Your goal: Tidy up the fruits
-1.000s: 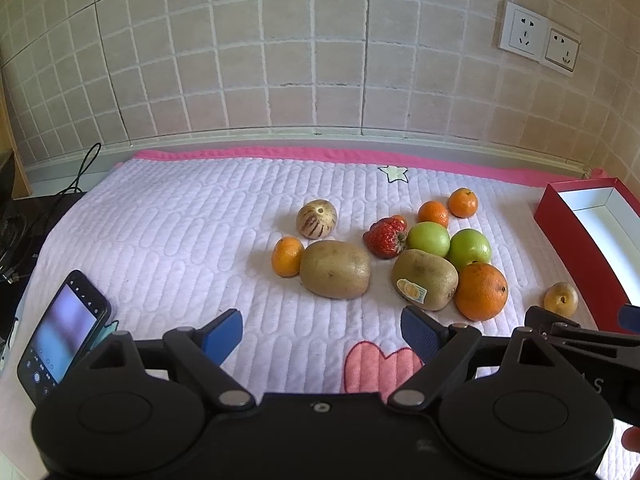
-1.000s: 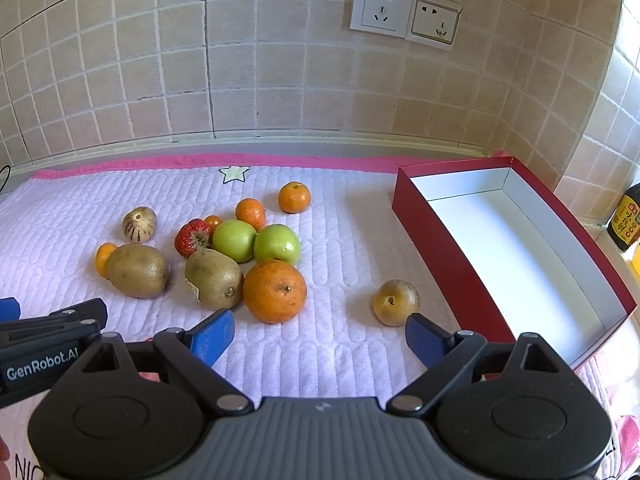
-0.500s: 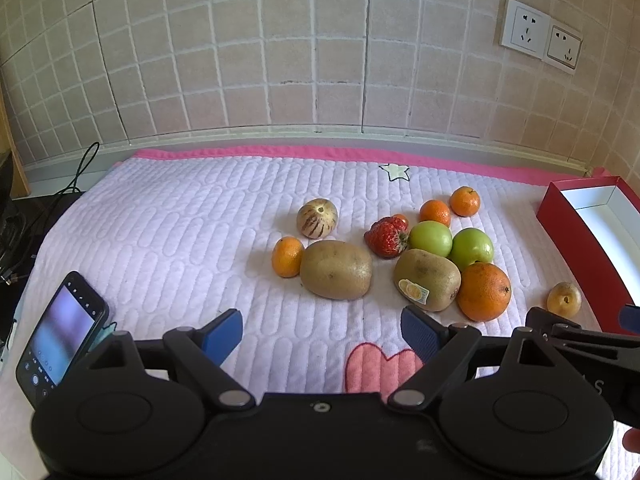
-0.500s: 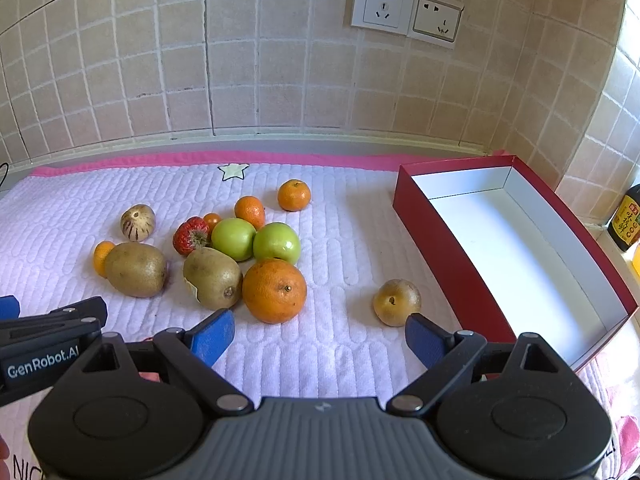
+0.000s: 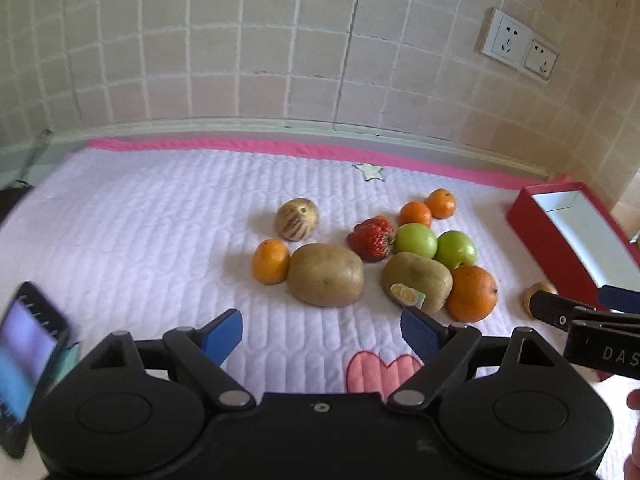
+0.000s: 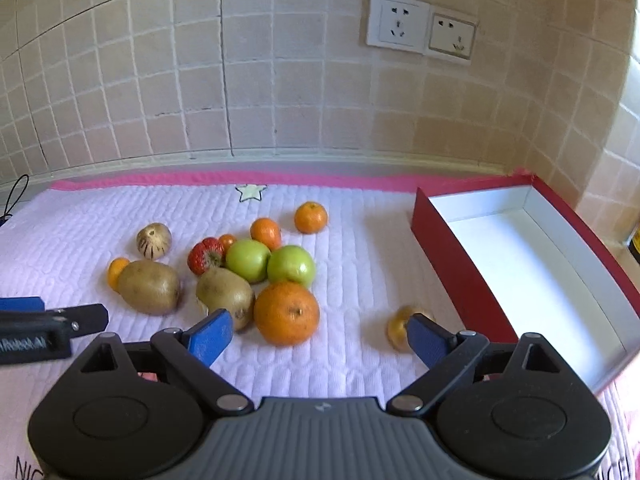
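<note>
Several fruits lie clustered on a white quilted mat point(image 5: 140, 240): two kiwis point(image 5: 326, 275) point(image 5: 418, 280), two green apples point(image 6: 291, 266), a large orange point(image 6: 286, 313), a strawberry point(image 5: 371, 238), several small mandarins point(image 6: 311, 217) and a striped melon point(image 5: 296, 219). A small brown fruit point(image 6: 398, 330) lies apart near a red box point(image 6: 452, 272) with a white inside. My left gripper point(image 5: 322, 332) is open and empty in front of the kiwis. My right gripper point(image 6: 320, 336) is open and empty, just in front of the orange; its right finger overlaps the brown fruit.
A phone point(image 5: 24, 364) stands at the mat's left front. A tiled wall with sockets point(image 6: 420, 28) runs behind. A dark bottle point(image 6: 636, 240) stands right of the box. A pink heart patch point(image 5: 380, 370) marks the mat near me.
Both grippers have moved forward toward the fruit, which looks larger now. The right gripper's finger now overlaps the small brown fruit. Both stay open.
</note>
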Motion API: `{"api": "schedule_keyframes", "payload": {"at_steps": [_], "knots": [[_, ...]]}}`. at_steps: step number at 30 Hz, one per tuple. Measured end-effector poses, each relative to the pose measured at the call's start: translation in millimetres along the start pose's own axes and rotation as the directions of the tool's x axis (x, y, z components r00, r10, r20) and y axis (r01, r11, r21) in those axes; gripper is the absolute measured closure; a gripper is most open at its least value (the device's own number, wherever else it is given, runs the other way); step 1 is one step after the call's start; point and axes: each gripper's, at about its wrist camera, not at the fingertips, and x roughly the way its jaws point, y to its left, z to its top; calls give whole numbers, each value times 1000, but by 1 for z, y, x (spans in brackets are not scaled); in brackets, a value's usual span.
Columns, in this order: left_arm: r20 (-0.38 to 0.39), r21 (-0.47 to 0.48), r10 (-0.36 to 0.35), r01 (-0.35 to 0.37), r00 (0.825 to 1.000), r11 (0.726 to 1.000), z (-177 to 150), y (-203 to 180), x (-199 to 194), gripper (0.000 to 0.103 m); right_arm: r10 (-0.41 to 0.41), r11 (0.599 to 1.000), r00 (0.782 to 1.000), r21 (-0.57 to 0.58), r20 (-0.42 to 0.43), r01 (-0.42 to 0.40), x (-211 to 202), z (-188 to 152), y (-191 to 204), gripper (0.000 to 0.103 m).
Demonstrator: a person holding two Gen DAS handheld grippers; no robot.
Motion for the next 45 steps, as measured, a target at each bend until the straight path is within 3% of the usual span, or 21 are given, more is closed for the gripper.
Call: {"api": "schedule_keyframes", "payload": {"at_steps": [6, 10, 14, 18, 24, 35, 37, 45], "knots": [[-10, -43, -65, 65, 998, 997, 12, 17, 29, 1, 27, 998, 999, -51, -34, -29, 24, 11, -2, 12], [-46, -140, -130, 123, 990, 982, 17, 25, 53, 1, 50, 992, 997, -114, -51, -55, 40, 15, 2, 13], [-76, -216, -75, 57, 994, 975, 21, 24, 75, 1, 79, 983, 993, -157, -88, -92, 57, 18, 2, 18], [-115, -289, -72, 36, 991, 957, 22, 27, 92, 1, 91, 973, 989, -202, -118, -113, 70, 16, 3, 18], [-143, -307, -71, 24, 987, 951, 23, 26, 108, 1, 107, 954, 982, -261, -153, -145, 88, 14, 5, 19], [-148, -263, -8, -31, 989, 964, 28, 14, 121, 3, 136, 939, 969, -285, -208, -193, 113, 10, 12, 35], [-138, -254, 7, -42, 990, 966, 28, 13, 121, 11, 144, 942, 967, -271, -212, -200, 115, 11, 11, 38], [-121, -216, 10, -37, 993, 976, 28, 7, 119, 23, 193, 945, 952, -217, -236, -245, 123, 10, 3, 43]]}}
